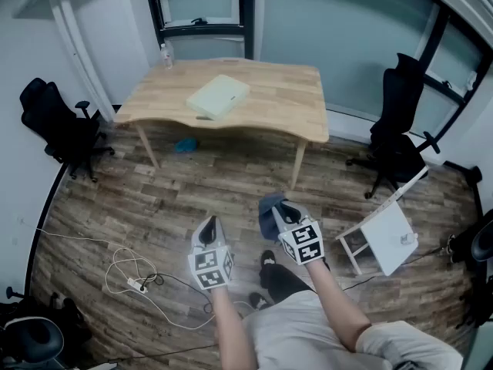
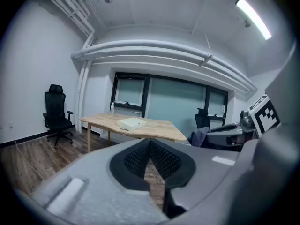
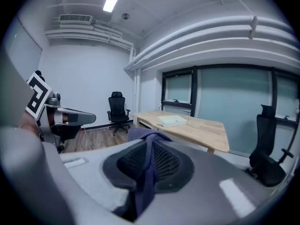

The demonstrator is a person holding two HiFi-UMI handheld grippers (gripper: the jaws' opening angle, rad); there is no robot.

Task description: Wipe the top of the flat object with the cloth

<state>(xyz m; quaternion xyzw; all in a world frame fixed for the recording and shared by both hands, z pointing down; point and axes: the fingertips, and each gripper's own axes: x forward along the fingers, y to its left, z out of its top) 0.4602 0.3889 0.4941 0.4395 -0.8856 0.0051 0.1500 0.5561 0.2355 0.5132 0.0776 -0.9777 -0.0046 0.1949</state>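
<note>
Closest in the head view, the person's forearms [image 1: 337,303] reach out over a dark wood-plank floor [image 1: 231,179]. Each holds a grey moulded gripper topped by a marker cube [image 1: 302,243] of black-and-white squares.

The left gripper [image 2: 150,143] has its black, cross-hatched rubber pads pressed together at the tips. Only a thin sliver of floor shows lower down, and nothing sits between the pads.

The right gripper [image 3: 151,146] is clamped on the cloth [image 3: 146,172], a soft blue-violet fabric. It bunches over the jaw tips and hangs in a folded strip down the seam between the pads. In the head view it is a dull blue wad at that gripper's nose.

On the planks to the left of the left gripper lies a white power strip [image 1: 137,284] with thin white cable in loose loops. Off to the right, a white square-topped side table [image 1: 387,237] lies tipped over.

Farther off stands a light wooden table [image 1: 289,102] with a wavy front edge and slender legs, well apart from both grippers. The flat object [image 1: 219,95], a pale cream rectangular slab with rounded corners, lies on the tabletop left of its middle. A small clear bottle [image 1: 166,55] stands at the far left corner, and a blue lump [image 1: 186,145] sits on the floor beneath.

A black office chair [image 1: 58,122] flanks the table on the left, a second chair [image 1: 400,133] on the right. Behind them run frosted glass panels [image 1: 331,21] in dark frames.
</note>
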